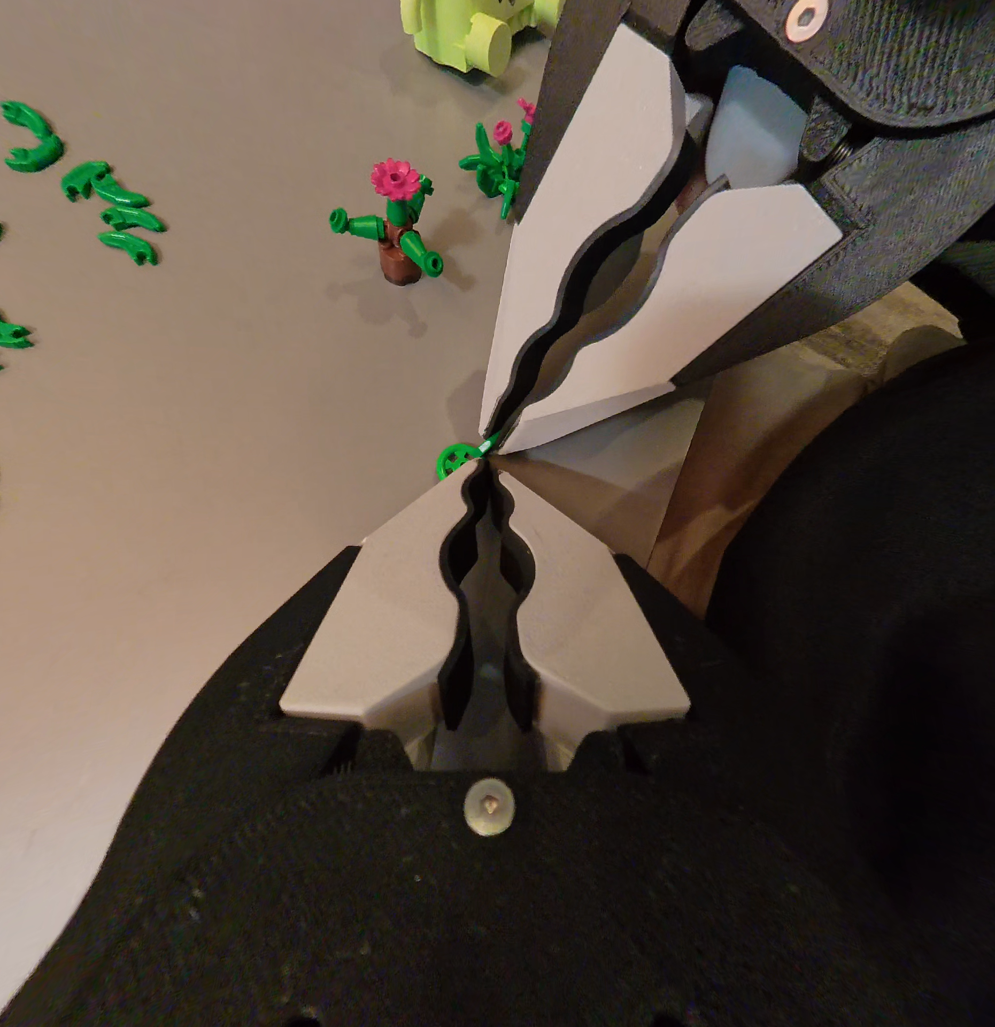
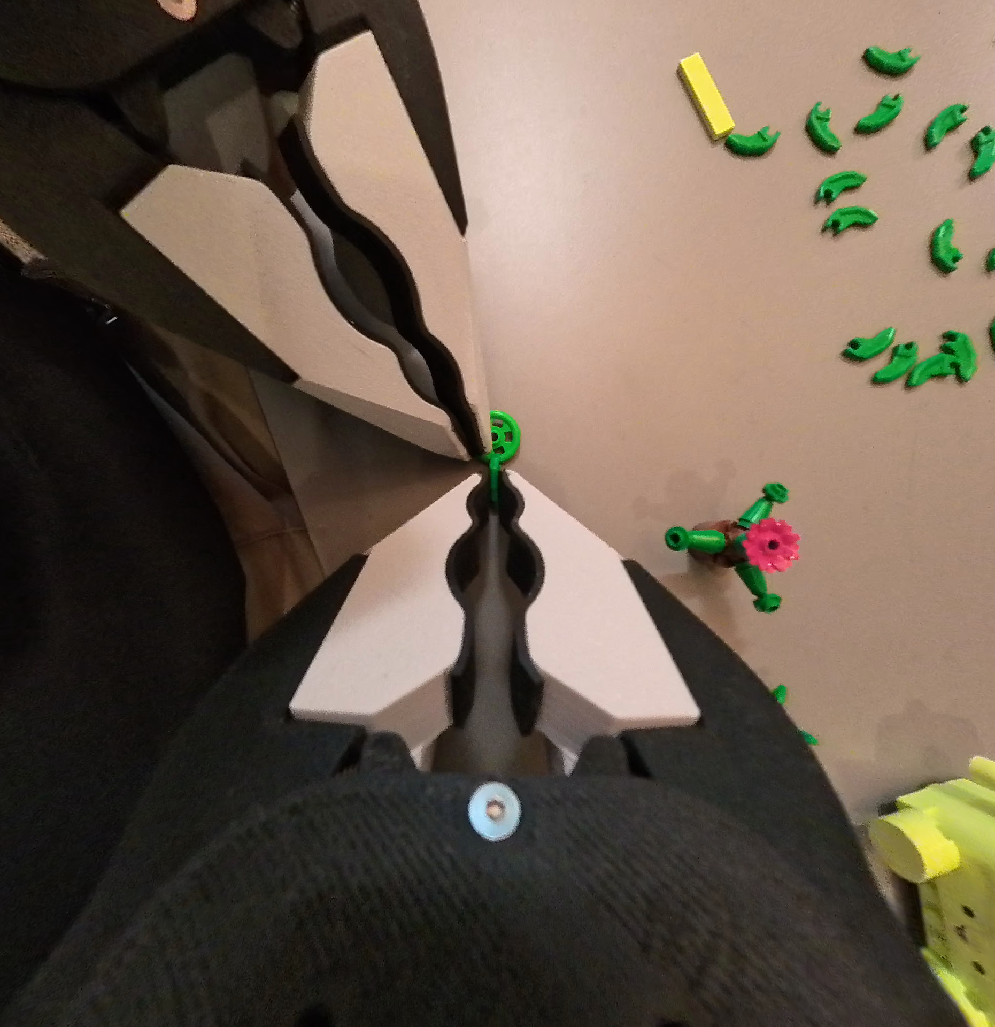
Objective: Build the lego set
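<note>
A small green stem piece with a wheel-shaped ring (image 1: 455, 459) hangs just above the grey table (image 1: 206, 444), between my two grippers, which meet tip to tip. My right gripper (image 2: 492, 479) is shut on its thin stem, and the ring (image 2: 505, 435) sticks out past the fingertips. My left gripper (image 1: 486, 469) is shut at the spot where the stem meets the ring, and its finger hides part of the ring. In the left wrist view the right gripper (image 1: 498, 439) comes in from the upper right. In the right wrist view the left gripper (image 2: 475, 451) comes in from the upper left.
A brown stump with green stems and a magenta flower (image 1: 400, 222) stands on the table and also shows in the right wrist view (image 2: 745, 547). Several loose green leaf pieces (image 1: 123, 211) lie beyond it. There is also a yellow bar (image 2: 705, 95), a lime-green figure (image 1: 473, 33) and a small pink-flowered plant (image 1: 498, 155). Both grippers' tips are close together, under 4 cm apart. Both grippers' tips are roughly 15 cm from the yellow bar (image 2: 705, 95).
</note>
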`<action>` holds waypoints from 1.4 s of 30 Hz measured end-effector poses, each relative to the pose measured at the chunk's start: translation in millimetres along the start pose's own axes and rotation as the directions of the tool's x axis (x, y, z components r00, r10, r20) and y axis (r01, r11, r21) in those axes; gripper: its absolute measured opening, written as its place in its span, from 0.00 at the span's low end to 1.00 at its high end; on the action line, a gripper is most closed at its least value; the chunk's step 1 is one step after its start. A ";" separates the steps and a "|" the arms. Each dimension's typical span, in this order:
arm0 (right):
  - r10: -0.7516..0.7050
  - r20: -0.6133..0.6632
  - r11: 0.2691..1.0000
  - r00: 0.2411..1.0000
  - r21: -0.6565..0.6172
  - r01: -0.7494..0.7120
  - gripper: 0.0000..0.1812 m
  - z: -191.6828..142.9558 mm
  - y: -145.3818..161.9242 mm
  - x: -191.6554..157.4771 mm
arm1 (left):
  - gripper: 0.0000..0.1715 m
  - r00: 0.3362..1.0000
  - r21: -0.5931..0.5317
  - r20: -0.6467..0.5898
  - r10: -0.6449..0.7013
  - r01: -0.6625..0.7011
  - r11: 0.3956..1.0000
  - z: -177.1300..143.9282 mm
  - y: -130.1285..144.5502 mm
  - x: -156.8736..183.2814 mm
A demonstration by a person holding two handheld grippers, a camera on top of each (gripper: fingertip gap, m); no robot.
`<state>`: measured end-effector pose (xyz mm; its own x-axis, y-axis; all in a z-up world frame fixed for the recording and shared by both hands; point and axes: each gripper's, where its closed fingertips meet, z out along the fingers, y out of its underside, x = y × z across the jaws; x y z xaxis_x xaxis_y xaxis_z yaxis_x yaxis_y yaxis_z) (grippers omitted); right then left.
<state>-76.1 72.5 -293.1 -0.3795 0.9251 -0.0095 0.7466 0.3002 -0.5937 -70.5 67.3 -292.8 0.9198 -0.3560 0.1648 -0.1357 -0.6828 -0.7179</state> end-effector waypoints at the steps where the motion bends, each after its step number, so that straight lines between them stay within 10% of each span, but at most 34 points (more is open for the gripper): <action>1: -0.003 0.000 1.000 1.000 -0.001 0.003 0.00 0.1 -0.4 -0.1 | 0.00 1.000 0.007 -0.017 -0.007 0.007 1.000 -0.8 -0.6 1.2; 15: 0.031 0.045 0.999 0.998 0.034 -0.032 0.00 -5.9 -6.9 3.1 | 0.17 0.999 0.037 0.030 -0.011 0.010 0.999 -3.3 -4.7 -7.6; 26: 0.045 0.168 0.948 0.985 0.303 -0.095 0.01 -43.1 -34.4 -8.9 | 0.05 0.962 0.307 -0.267 -0.064 0.148 0.940 -34.1 -41.0 16.4; 42: 0.209 0.443 0.807 0.872 0.425 -0.409 0.01 -72.0 -51.7 -17.3 | 0.00 0.877 0.399 -0.472 -0.086 0.300 0.867 -59.2 -61.7 29.5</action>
<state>-68.8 57.6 -204.3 -0.4167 0.7666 -0.4886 0.5259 -0.2352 -0.8174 -56.8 61.1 -203.6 0.6451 -0.5546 0.5255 0.3047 -0.4440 -0.8426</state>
